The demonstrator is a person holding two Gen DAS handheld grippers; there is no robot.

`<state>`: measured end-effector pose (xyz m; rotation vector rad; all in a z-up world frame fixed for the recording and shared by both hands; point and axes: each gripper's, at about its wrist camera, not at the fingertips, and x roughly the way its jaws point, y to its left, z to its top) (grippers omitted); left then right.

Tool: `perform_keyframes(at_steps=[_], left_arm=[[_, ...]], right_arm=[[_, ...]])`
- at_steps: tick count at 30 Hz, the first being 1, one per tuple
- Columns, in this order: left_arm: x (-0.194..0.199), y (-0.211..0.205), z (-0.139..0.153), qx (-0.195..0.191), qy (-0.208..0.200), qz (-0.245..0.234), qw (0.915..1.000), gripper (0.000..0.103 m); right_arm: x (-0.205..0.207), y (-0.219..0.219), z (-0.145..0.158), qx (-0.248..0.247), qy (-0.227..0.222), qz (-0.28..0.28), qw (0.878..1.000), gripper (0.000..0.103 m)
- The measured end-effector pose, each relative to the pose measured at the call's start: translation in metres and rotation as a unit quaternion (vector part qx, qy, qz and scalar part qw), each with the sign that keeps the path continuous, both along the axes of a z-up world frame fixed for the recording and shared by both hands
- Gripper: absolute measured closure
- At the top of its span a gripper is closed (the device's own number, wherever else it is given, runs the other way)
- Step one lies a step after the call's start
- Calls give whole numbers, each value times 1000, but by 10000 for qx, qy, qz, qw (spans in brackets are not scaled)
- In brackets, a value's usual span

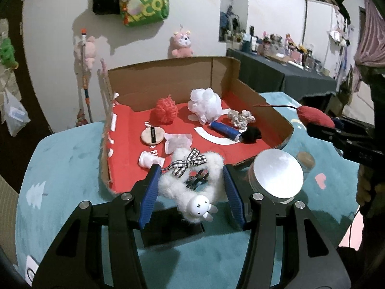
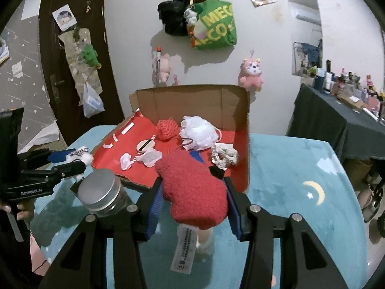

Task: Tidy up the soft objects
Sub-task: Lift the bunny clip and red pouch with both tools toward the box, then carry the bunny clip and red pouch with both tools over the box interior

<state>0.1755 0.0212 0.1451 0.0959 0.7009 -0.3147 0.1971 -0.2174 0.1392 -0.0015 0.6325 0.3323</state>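
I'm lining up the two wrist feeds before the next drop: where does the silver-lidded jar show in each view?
Left wrist: the silver-lidded jar sits lower right, just beyond the right finger of the left gripper, beside the cardboard box.
Right wrist: the jar sits lower left, just left of the right gripper.
Shared landmark: the white mesh pouf inside the box.

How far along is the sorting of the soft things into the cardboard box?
Done: the open cardboard box already holds a red mesh puff, a white mesh puff and a cream knotted rope piece.

In hand: the left hand-held gripper clamps a white fluffy band with a checked bow; the right hand-held gripper clamps a red fuzzy plush.

Left: both still need placing.
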Motion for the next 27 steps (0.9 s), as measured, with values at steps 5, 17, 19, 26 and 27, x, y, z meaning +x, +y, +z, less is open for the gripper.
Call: perform_keyframes(at_steps=[5,17,19,26,27], left_arm=[[27,-6,-1,147,233,-296,9992,53],[101,-26,-15,507,957,-999,9891,53],[111,-31,-20,568,1063,-1148,9860,53],[129,-48,-39,774,1348,-1432,9774,53],[131,-50,-42,790,1393,-1468,9761,53]], right_arm=[[33,10,-6,-95,365,323,9988,53],[132,47,-35,-739,1561,936,9805,53],[142,51,-41,-830,1743,991,9762,53],[163,70,-55,-1177,2083,1245,9629,53],[165,73,-56,-1235,2105,1270,9614,53]])
